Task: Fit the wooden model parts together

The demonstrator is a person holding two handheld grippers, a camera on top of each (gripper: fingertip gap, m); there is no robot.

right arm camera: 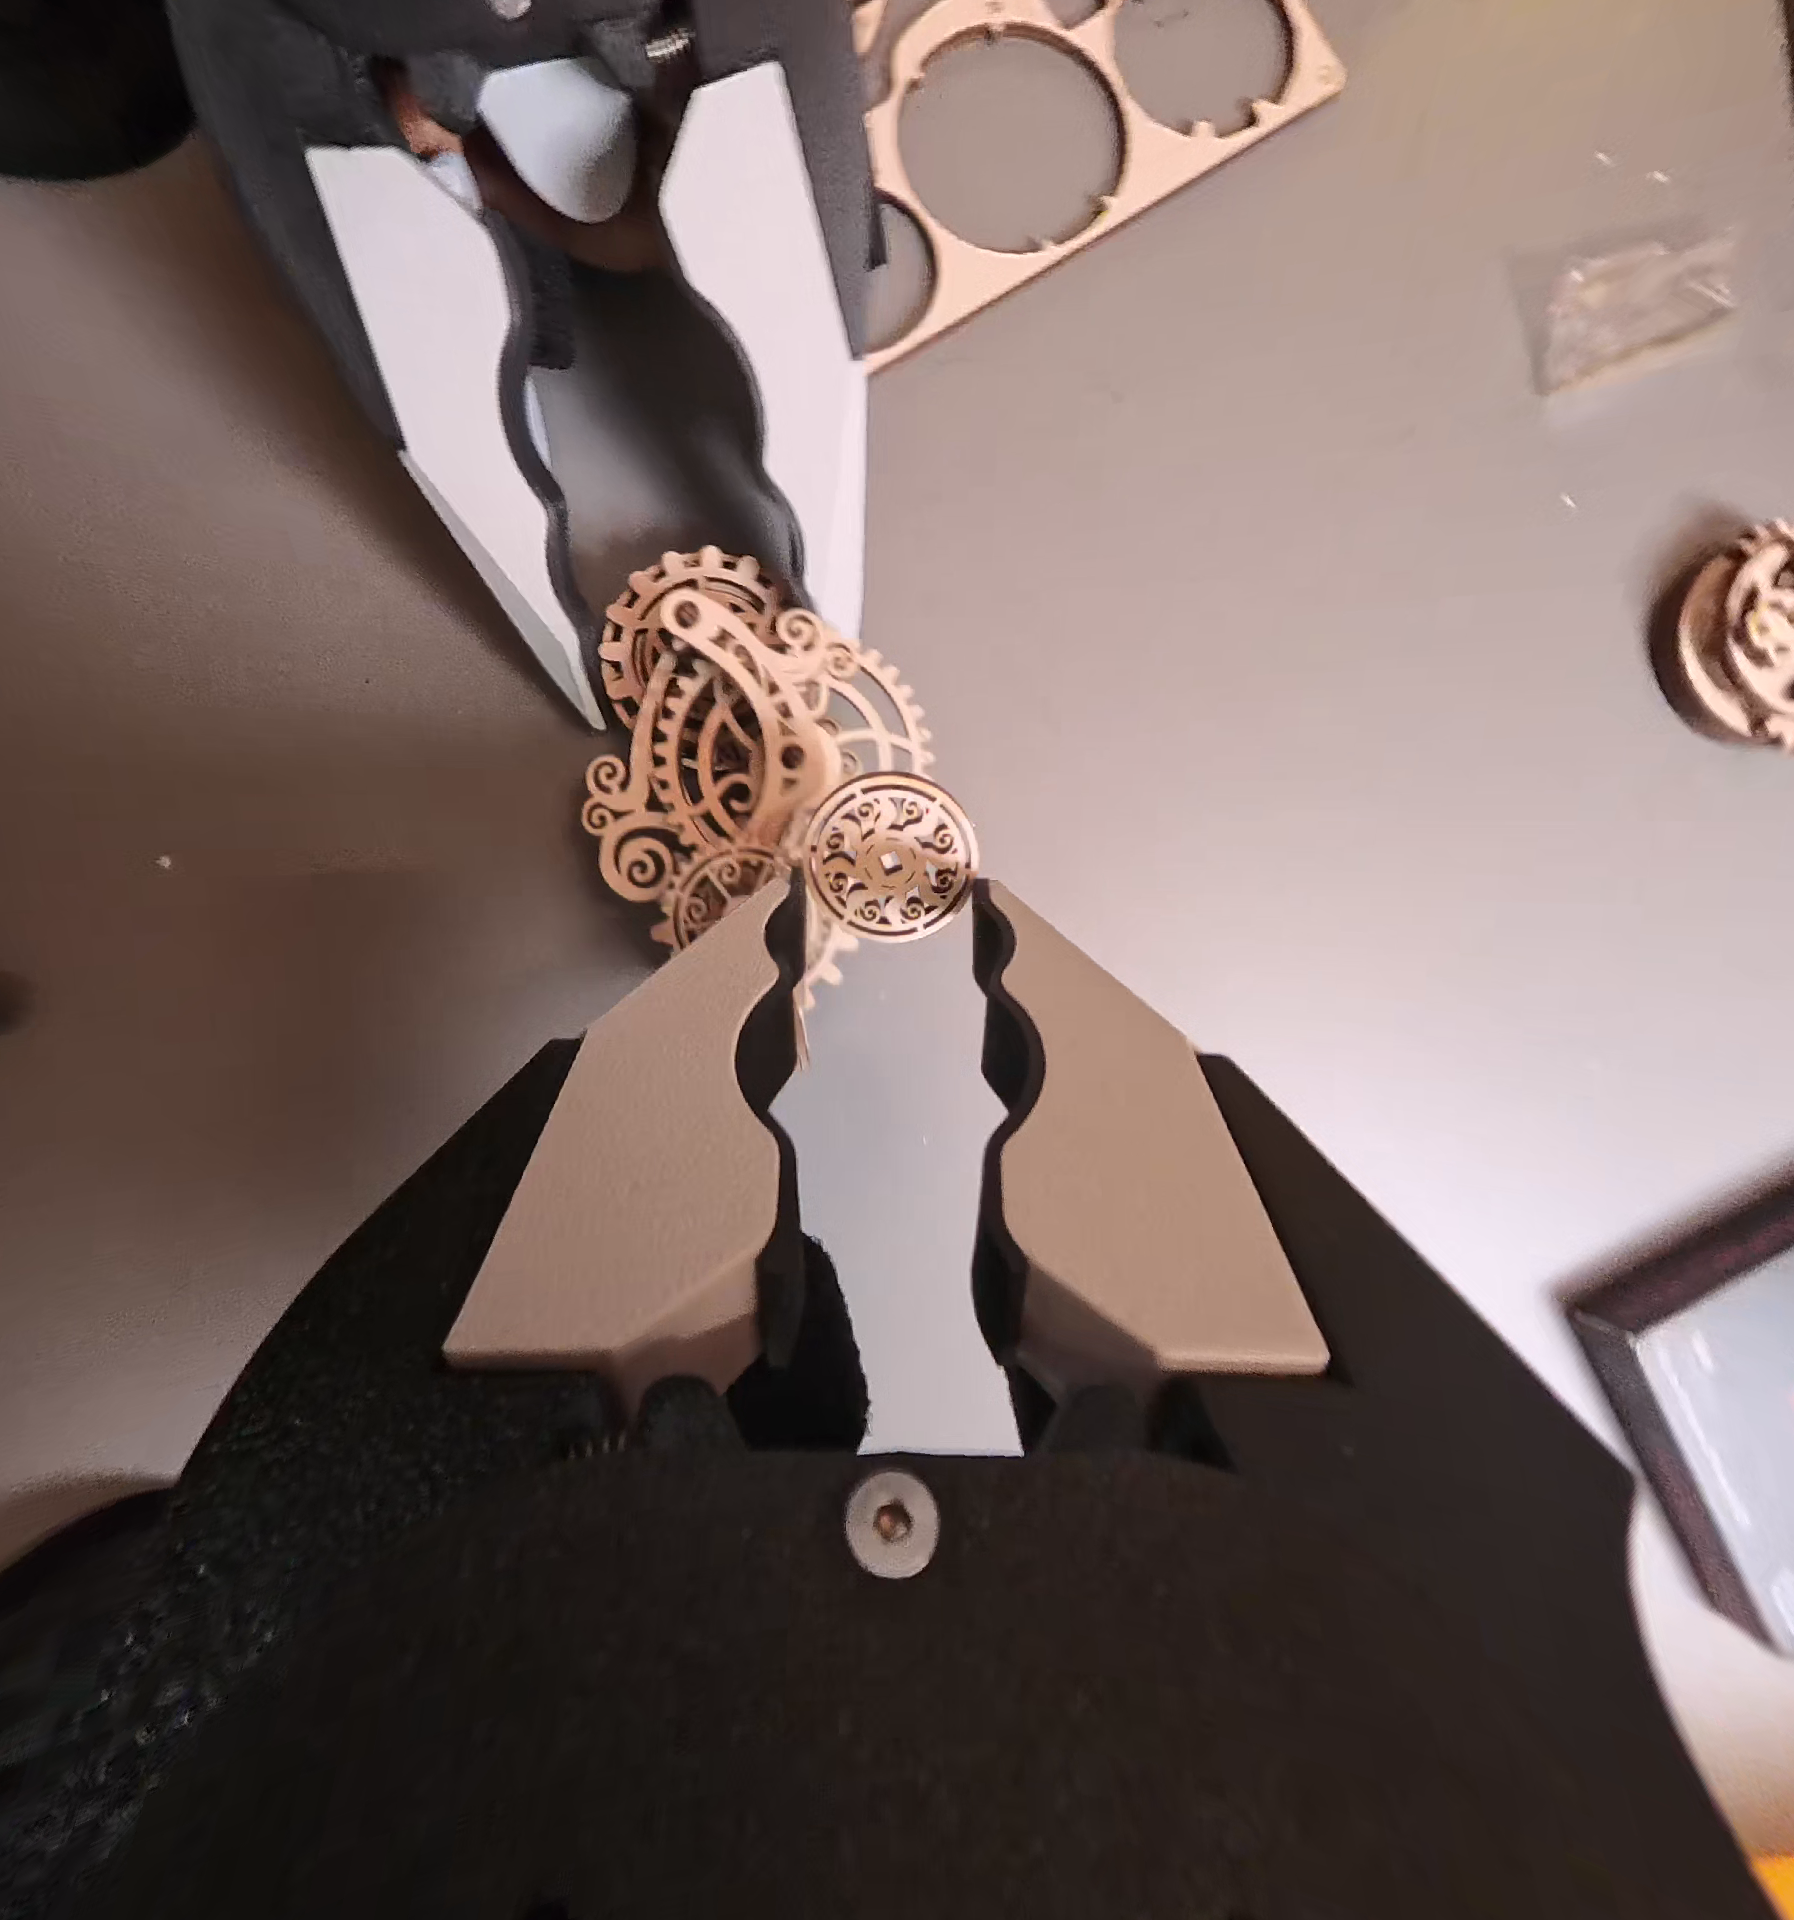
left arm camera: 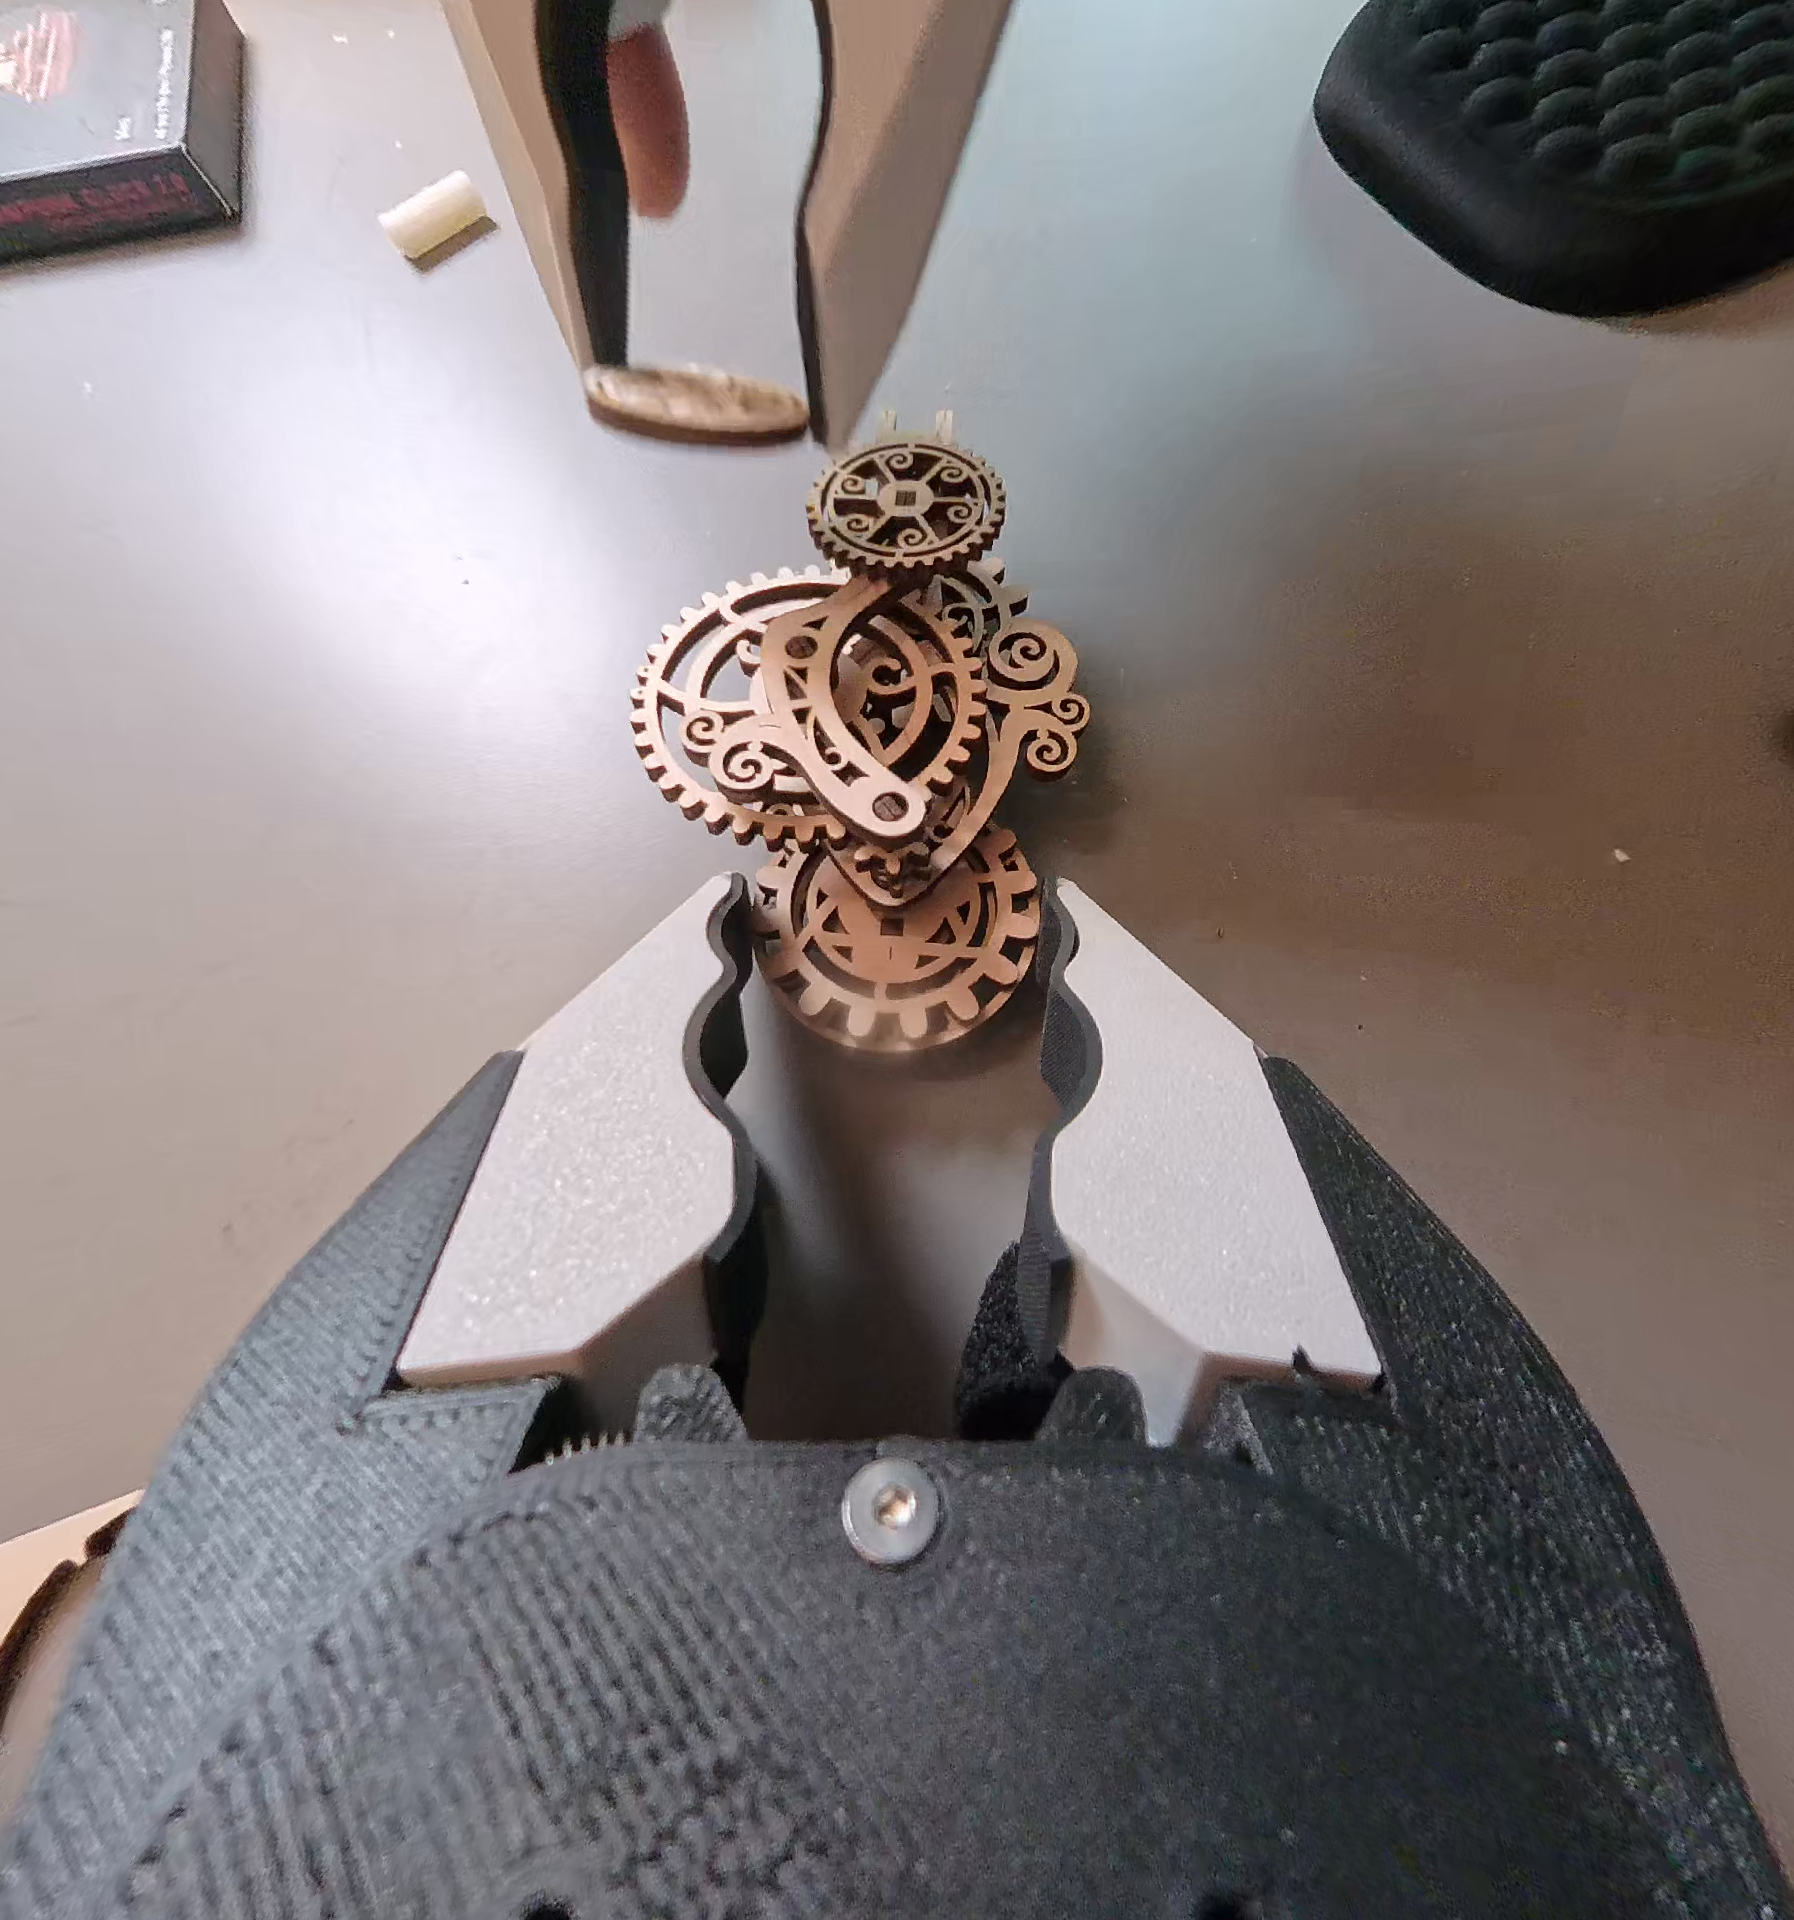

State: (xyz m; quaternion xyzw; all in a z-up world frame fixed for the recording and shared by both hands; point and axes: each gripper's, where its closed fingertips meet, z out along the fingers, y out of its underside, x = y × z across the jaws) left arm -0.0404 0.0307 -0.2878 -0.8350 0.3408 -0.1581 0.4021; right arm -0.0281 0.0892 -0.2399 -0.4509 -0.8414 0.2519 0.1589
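The wooden disc (right arm camera: 890, 865), pinched edgewise in my right gripper (right arm camera: 885, 904), faces the gear model (left arm camera: 862, 727); my left gripper (left arm camera: 898, 935) seemingly clamps its round base.

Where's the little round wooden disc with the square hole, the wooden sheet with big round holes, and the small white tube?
Round wooden disc (right arm camera: 890, 868), right wrist view, its square centre hole.
Punched-out wooden sheet (right arm camera: 1132, 223), right wrist view, strip between holes.
Small white tube (left arm camera: 434, 213), left wrist view, its side.
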